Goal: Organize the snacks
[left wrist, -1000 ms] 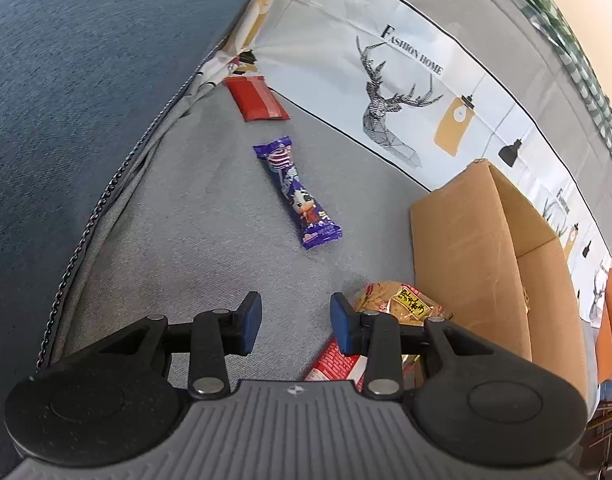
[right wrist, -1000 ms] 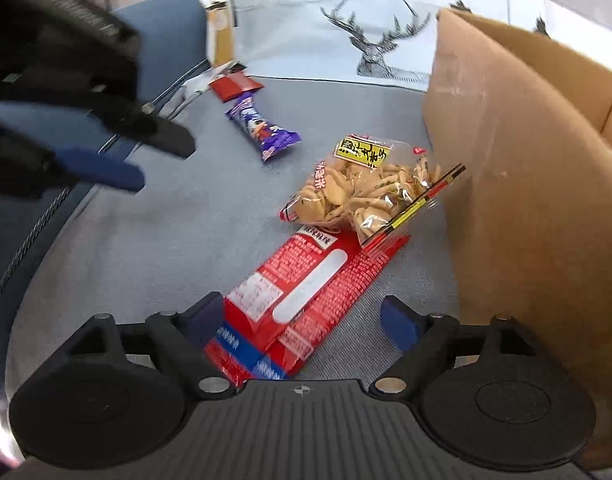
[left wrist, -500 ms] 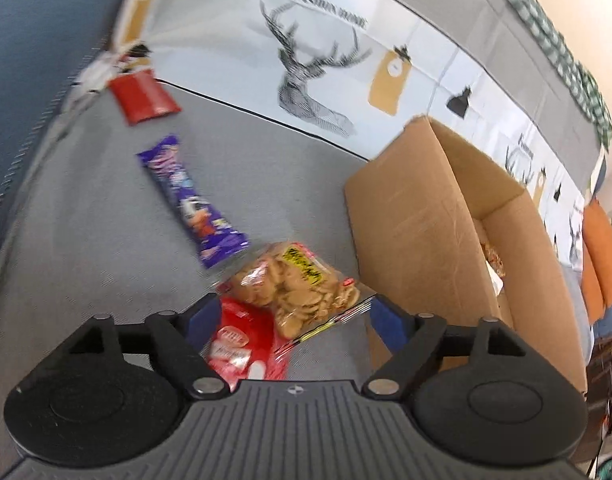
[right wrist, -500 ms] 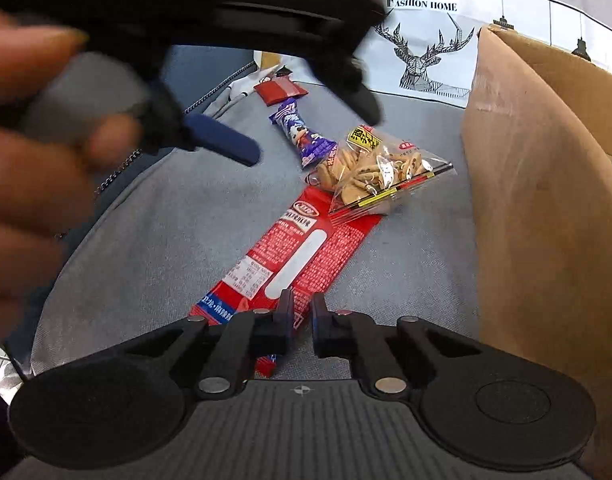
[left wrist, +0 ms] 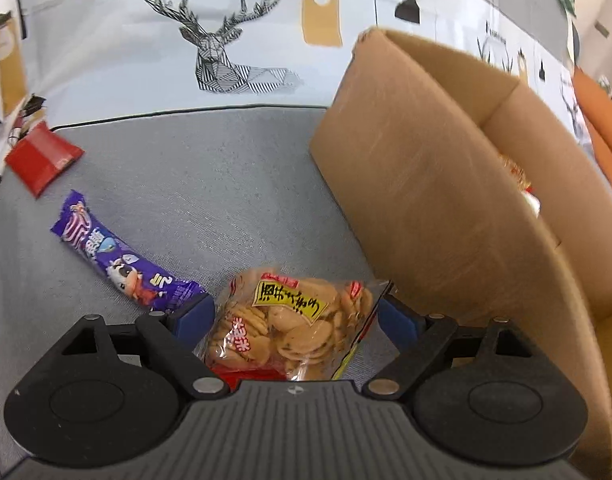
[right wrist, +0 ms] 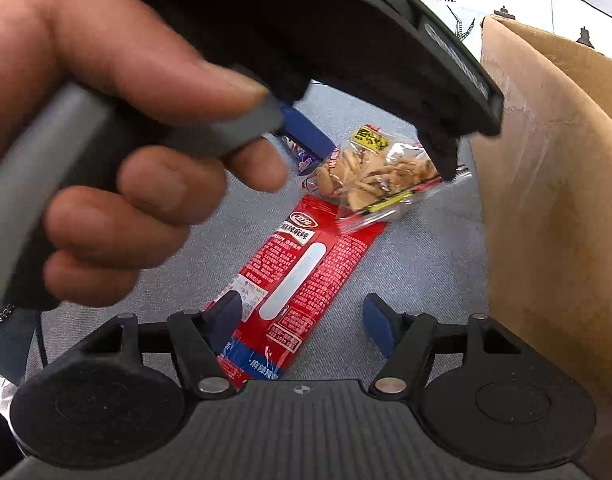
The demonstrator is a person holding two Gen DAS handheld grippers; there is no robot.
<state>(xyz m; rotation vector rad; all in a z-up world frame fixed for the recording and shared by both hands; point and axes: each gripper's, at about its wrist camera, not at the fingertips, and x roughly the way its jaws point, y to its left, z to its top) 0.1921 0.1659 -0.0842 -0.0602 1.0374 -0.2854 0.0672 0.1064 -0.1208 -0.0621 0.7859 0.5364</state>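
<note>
Left gripper (left wrist: pixel 295 314) straddles the bag of crackers (left wrist: pixel 293 326) on the grey sofa seat (left wrist: pixel 225 184), beside the cardboard box (left wrist: pixel 438 208).

Its jaws, just opened wide, hold nothing yet; closing comes next. The right gripper (right wrist: pixel 301 320), reopened, is empty over the red snack packet (right wrist: pixel 301 268); the purple candy bar (left wrist: pixel 117 260) lies near the seat's left edge.

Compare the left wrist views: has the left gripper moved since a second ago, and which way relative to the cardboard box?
Yes. The left gripper has moved toward the cardboard box; its jaws, just opened, now straddle the cracker bag without pressing it.
</note>
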